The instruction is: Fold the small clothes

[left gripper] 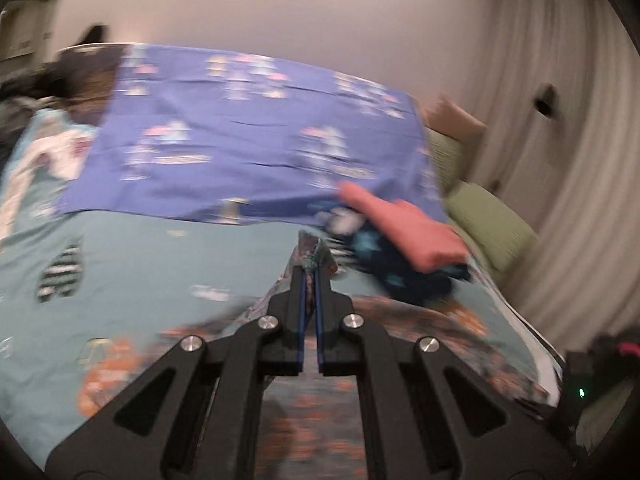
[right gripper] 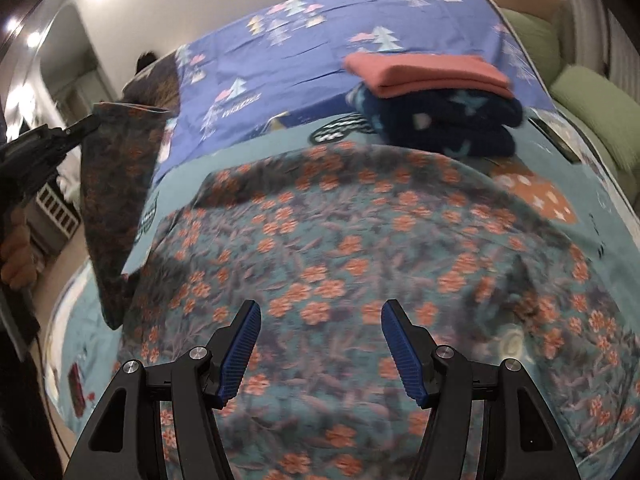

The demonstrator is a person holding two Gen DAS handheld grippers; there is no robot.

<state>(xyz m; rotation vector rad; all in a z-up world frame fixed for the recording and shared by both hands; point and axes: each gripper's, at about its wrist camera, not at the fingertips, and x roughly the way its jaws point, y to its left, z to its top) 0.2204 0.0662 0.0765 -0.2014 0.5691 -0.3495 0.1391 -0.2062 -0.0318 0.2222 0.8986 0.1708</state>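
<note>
A teal garment with orange flowers lies spread over the bed. My left gripper is shut on one corner of this floral garment and holds it lifted. In the right wrist view that left gripper is at the left, with the cloth hanging from it in a long strip. My right gripper hovers open over the near part of the garment, nothing between its blue pads.
Folded clothes are stacked at the far right of the bed: a salmon piece on a dark navy patterned one. A purple sheet with tree prints covers the far half. Green cushions and a curtain stand to the right.
</note>
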